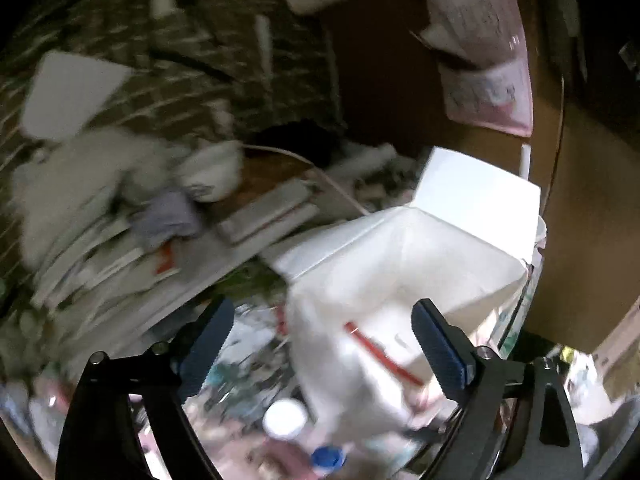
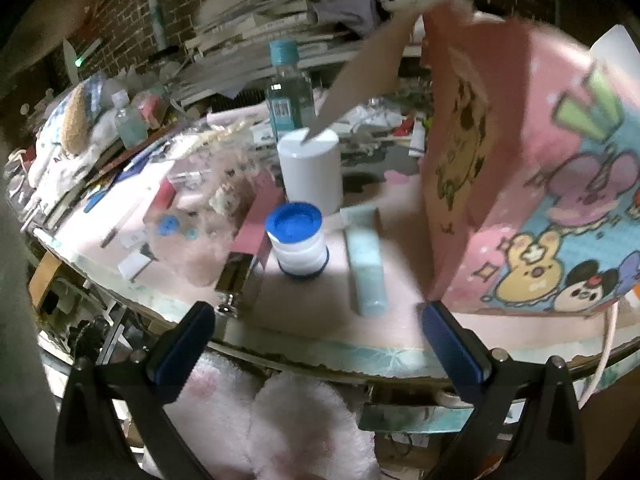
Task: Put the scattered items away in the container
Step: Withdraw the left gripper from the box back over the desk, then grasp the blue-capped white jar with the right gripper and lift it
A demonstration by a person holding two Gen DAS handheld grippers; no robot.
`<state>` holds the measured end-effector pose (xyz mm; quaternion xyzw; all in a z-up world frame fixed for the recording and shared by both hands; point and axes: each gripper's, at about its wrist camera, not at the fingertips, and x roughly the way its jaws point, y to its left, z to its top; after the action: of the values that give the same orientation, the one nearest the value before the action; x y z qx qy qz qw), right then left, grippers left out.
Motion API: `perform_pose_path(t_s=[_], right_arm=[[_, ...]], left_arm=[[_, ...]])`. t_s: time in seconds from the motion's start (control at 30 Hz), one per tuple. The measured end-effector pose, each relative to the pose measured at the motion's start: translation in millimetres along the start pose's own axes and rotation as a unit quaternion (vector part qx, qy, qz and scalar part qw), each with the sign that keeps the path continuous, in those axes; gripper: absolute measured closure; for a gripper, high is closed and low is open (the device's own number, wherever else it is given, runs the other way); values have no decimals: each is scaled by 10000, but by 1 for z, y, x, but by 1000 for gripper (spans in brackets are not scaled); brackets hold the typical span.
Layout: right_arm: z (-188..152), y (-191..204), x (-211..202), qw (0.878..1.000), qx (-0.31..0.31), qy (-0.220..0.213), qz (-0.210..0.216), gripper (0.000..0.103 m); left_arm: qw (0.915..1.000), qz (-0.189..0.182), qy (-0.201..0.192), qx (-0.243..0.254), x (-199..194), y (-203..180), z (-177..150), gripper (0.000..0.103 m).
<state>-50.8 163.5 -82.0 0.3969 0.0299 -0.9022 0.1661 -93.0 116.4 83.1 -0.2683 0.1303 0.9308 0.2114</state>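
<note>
Left gripper (image 1: 322, 344): my jaws stand wide, nothing between the pads. They sit over the open mouth of the container, a box (image 1: 400, 272) with a white inside and raised flaps. Within it, a red stick-like item (image 1: 380, 350), blurred.

Right gripper (image 2: 316, 344): my jaws stand wide, holding nothing, at the near edge of the table (image 2: 320, 350).

Scattered items on the table:
- blue-capped jar (image 2: 297, 240), straight ahead of my right jaws;
- white cylinder (image 2: 310, 172), just behind the jar;
- clear bottle with teal cap (image 2: 286, 84), further back;
- pale green flat tube (image 2: 366, 264), lying beside the jar;
- small bottle (image 2: 128, 120), far left.

In the way: the box's pink cartoon-printed side (image 2: 520, 184) fills the right of that view, just beside the tube.

Around: stacked books and papers (image 2: 272, 28) against a brick wall (image 2: 120, 12).

Hard to make out: the left view is smeared; the clutter beneath the box cannot be told apart.
</note>
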Motion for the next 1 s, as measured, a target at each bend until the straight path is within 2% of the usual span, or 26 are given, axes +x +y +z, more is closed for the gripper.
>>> perform_pose_path(t_s=[0.17,0.33,0.4,0.5,0.63,0.7,0.73,0.77,0.83,0.9,0.93,1.0], right_arm=[[-3,4,2,9999,-59,-50,-102,0],[-10,8,2,9990,-332,-69,-276,0],[-11,9,2,9990,-330,-104,-290,0],[-12,8,1,9988,-397,-80,-260,0],[-16,3,-7,9995,-163,-286,31,2],[-17,4,-13,9989,-172,-424,127,15],[-17,8,-16,9983,-265,-513,51,29],[-17,13,-18,9975,-382,-594,-81,39],[-16,19,-21,9959,-518,-705,-233,42],[-14,22,-23,9956,-514,-769,-175,50],[-11,23,-23,9953,-510,-809,-129,57],[-7,27,-22,9946,-550,-852,-211,60]], left_arm=[[9979,425,-275,-406,-40,19,-59,13],[9904,424,-561,-1187,-70,43,-117,13],[9860,527,-639,-1447,-78,51,-135,13],[9815,676,-701,-1649,-87,60,-152,13],[9772,575,-864,-1852,-96,72,-169,13],[9765,547,-898,-1880,-98,73,-174,13],[9761,527,-913,-1902,-98,74,-177,13],[9758,521,-925,-1913,-98,75,-179,13],[9750,461,-947,-1956,-96,76,-184,13],[9747,402,-961,-1978,-95,76,-188,13],[9746,374,-956,-1993,-94,76,-190,13],[9745,348,-946,-2006,-92,78,-192,13]])
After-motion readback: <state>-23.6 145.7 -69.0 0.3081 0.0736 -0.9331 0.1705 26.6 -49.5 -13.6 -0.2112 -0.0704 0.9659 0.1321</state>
